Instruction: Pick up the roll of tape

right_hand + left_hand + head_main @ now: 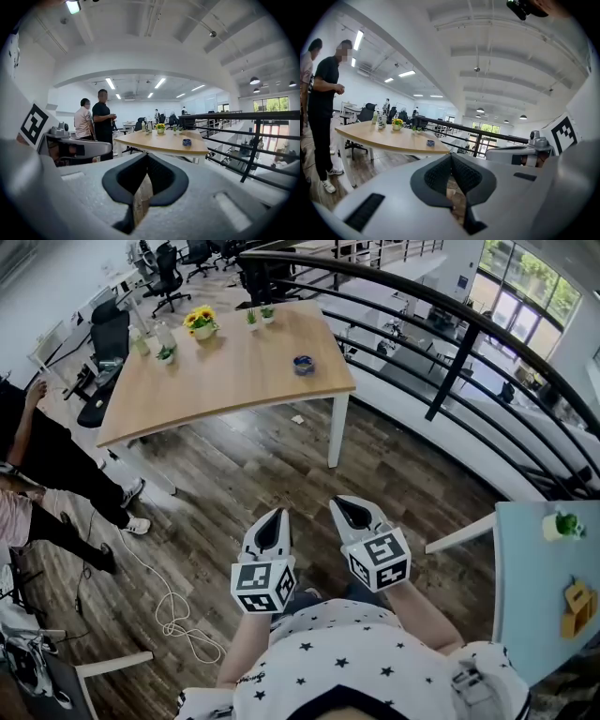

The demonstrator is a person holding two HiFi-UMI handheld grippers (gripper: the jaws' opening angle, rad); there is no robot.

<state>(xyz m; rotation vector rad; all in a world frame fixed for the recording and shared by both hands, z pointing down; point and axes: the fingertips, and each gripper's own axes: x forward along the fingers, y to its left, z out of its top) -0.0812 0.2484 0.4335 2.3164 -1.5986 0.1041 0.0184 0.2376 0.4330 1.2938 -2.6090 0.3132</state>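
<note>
The roll of tape (303, 364) is a small blue ring lying near the right edge of the wooden table (225, 381), far ahead of me. It also shows small in the left gripper view (431, 143) and the right gripper view (186, 142). My left gripper (273, 518) and right gripper (349, 505) are held side by side over the wood floor, well short of the table. Both point toward it, jaws shut, with nothing between them. In their own views the left gripper (451, 157) and the right gripper (147, 157) show the dark pads pressed together.
A pot of yellow flowers (201, 321), small plants and bottles stand at the table's far side. A black railing (450, 343) runs along the right. Two people (37, 456) stand left of the table. A white cable (173, 615) lies on the floor. A light-blue table (544, 587) stands at the right.
</note>
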